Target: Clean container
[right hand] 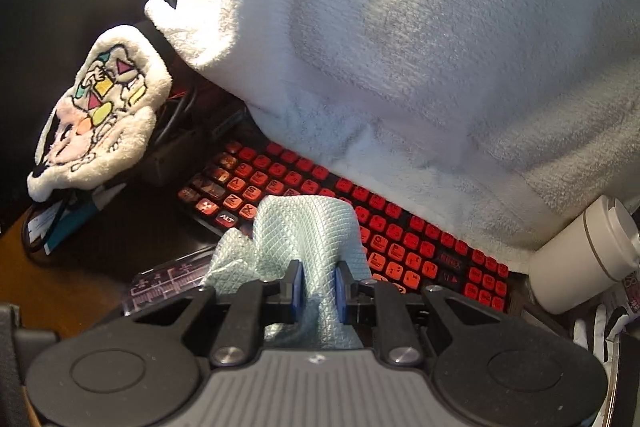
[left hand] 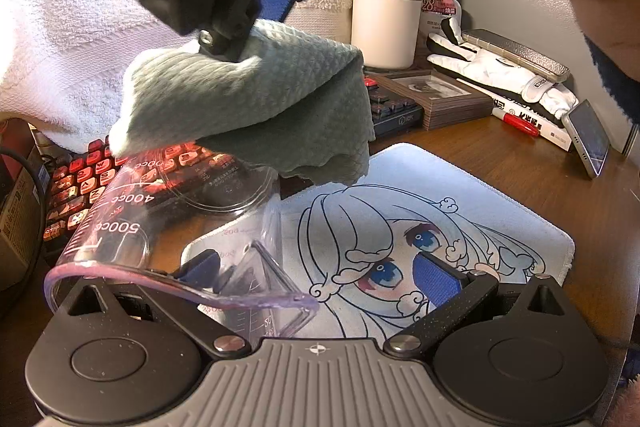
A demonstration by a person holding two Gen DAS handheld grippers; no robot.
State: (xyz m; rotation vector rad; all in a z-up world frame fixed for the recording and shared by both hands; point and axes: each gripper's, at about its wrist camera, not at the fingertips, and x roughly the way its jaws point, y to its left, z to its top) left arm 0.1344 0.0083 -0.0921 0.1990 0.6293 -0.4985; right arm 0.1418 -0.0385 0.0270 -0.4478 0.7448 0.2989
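Observation:
A clear measuring cup (left hand: 160,219) with printed volume marks lies on its side, its mouth towards the left wrist camera. My left gripper (left hand: 318,273) stands open. Its left finger (left hand: 202,267) reaches into the cup's mouth, while its right finger (left hand: 436,277) stays clear of the cup over the mouse pad. My right gripper (left hand: 224,43) comes down from above, shut on a grey-green waffle cloth (left hand: 248,99) that drapes over the cup's far end. In the right wrist view the cloth (right hand: 304,227) is pinched in the right gripper (right hand: 319,287), with the cup (right hand: 168,283) below left.
A red backlit keyboard (right hand: 400,239) lies behind the cup under a white towel (right hand: 400,47). A printed mouse pad (left hand: 440,211) covers the wooden desk. At the back right stand a white canister (left hand: 384,19), a pump bottle (left hand: 440,3), a photo frame (left hand: 436,95), a phone (left hand: 588,139).

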